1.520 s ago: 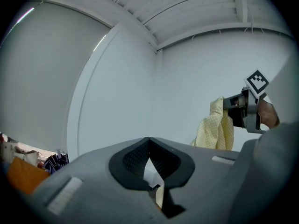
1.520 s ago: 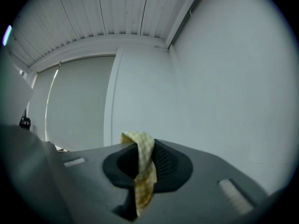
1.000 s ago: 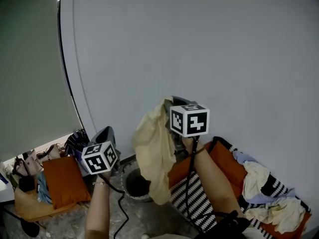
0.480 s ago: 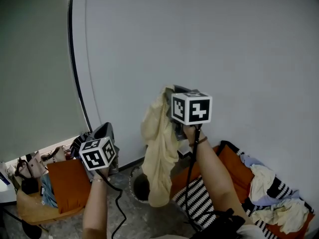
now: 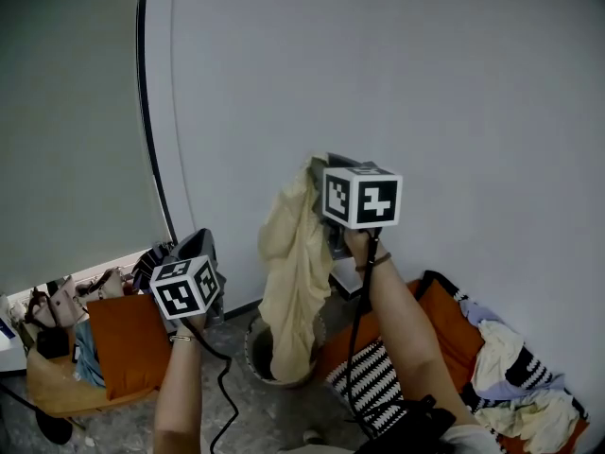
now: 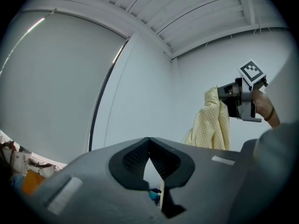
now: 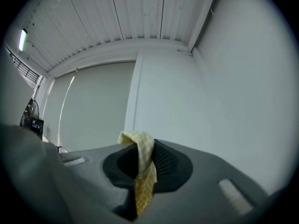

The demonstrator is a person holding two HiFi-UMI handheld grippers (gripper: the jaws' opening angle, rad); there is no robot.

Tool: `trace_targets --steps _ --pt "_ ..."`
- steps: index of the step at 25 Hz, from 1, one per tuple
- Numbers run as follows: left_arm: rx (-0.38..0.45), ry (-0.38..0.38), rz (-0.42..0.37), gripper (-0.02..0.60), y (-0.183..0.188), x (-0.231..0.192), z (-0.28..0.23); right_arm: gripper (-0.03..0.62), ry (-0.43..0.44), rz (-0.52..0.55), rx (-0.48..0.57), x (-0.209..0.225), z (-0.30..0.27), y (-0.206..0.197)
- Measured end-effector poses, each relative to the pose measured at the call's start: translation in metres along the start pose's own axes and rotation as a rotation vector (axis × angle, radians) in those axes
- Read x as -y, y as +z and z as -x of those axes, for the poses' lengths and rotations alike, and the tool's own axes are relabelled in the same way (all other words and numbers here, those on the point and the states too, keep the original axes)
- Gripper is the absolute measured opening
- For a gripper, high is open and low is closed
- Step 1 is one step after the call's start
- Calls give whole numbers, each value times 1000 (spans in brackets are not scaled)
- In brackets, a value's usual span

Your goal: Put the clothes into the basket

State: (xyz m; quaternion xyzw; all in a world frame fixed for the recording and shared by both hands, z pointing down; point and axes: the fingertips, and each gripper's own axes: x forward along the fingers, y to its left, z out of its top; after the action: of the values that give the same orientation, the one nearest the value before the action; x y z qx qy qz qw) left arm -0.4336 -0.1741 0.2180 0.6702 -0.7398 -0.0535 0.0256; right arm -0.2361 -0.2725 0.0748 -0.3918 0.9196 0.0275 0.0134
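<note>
- Left gripper [image 6: 149, 140]: jaws clenched together with nothing between them, held lower than the right one.
- Basket [image 5: 253, 350]: on the floor, below and between the two grippers.
- Yellow garment [image 5: 295, 272]: hangs from the right gripper, lower end over the basket's mouth.
- Right gripper [image 7: 141, 149]: grasping the garment's top edge.
- Clothes pile [image 5: 515, 376]: well below, to its right.

1. The head view looks from above, steeply down, onto the left gripper [image 5: 194, 249], the right gripper [image 5: 319, 170] and the basket [image 5: 253, 353] on the floor far below.
2. The left gripper view looks level along its own jaws, which sit close up, toward the wall [image 6: 140, 92] and ceiling [image 6: 187, 8].
3. The right gripper view looks the same way along its own jaws.
4. All three views share the yellow checked garment [image 5: 293, 272].
</note>
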Motion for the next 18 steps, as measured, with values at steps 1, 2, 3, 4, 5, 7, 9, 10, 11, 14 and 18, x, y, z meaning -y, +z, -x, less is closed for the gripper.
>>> trace_targets --steps 1,2,3,4,5,7,9,10,11,14,18 --pt "-4 8 5 -5 -3 -3 -3 35 7 -2 -3 0 -7 -1" --pt "-8 16 8 -5 -5 -7 -5 35 15 -6 -6 0 -13 -3" --pt "-11 26 11 -5 -8 -10 -7 35 23 -11 -9 0 -19 -5" --pt "-13 36 14 -5 -11 -13 -9 35 32 -15 -12 0 -25 -7" --pt "-15 46 19 -5 -14 -17 -11 35 41 -17 -16 -1 -31 -11" --pt "-18 64 35 -5 -20 -23 -15 35 60 -13 -30 -3 -41 -19" --pt "-31 78 48 -5 -29 -26 -18 35 76 -10 -53 -4 -49 -33" --pt "-40 83 50 -5 -35 -26 -20 35 83 -12 -64 -4 -53 -42" --pt "-51 85 49 -5 -42 -26 -22 35 90 -16 -75 -4 -57 -51" --pt "-86 89 43 -5 -60 -25 -28 35 114 -36 -109 -2 -69 -81" --pt "-133 106 56 -5 -88 -32 -32 35 125 -68 -180 0 -81 -130"
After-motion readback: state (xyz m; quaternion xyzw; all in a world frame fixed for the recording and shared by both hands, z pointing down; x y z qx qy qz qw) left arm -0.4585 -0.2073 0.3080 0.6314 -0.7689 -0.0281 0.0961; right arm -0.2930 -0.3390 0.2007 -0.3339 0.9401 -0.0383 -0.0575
